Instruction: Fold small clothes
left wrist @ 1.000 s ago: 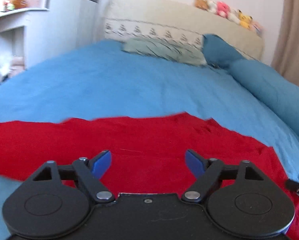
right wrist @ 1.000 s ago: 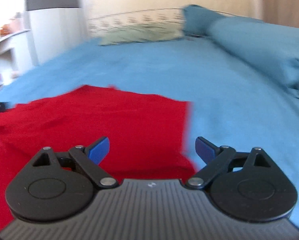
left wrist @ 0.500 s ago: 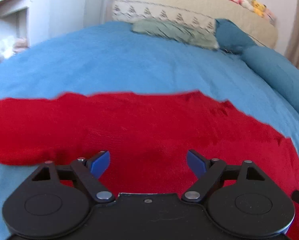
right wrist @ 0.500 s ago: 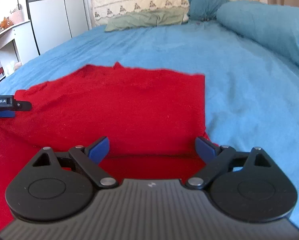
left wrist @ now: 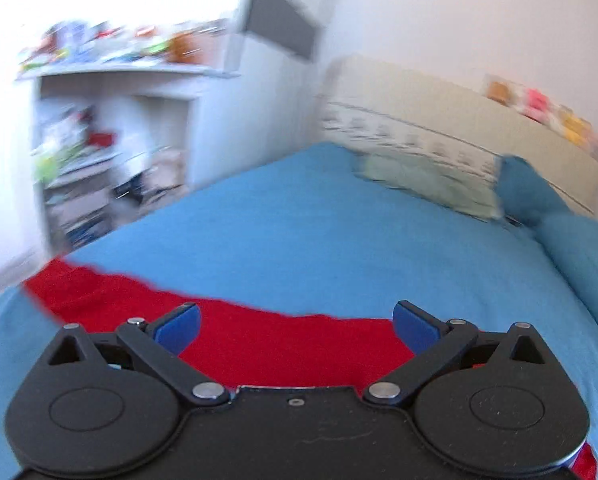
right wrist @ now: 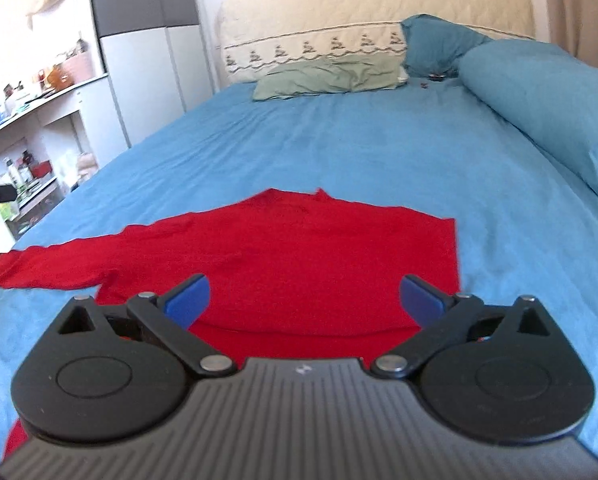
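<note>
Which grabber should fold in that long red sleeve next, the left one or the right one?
Probably the left gripper. The red sweater has its sleeve stretched out to the left, right in front of that gripper. The right gripper sits over the body, whose right edge looks straight. Both are open and empty.

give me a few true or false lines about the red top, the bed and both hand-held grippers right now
1. The red top lies on a blue bed. True.
2. The right hand-held gripper is shut on the top. False: its jaws stand open, gripping nothing.
3. One sleeve stretches out sideways. True.
4. The left hand-held gripper is shut. False: open.
5. The green pillow sits on the top. False: it lies far off, by the headboard.
</note>
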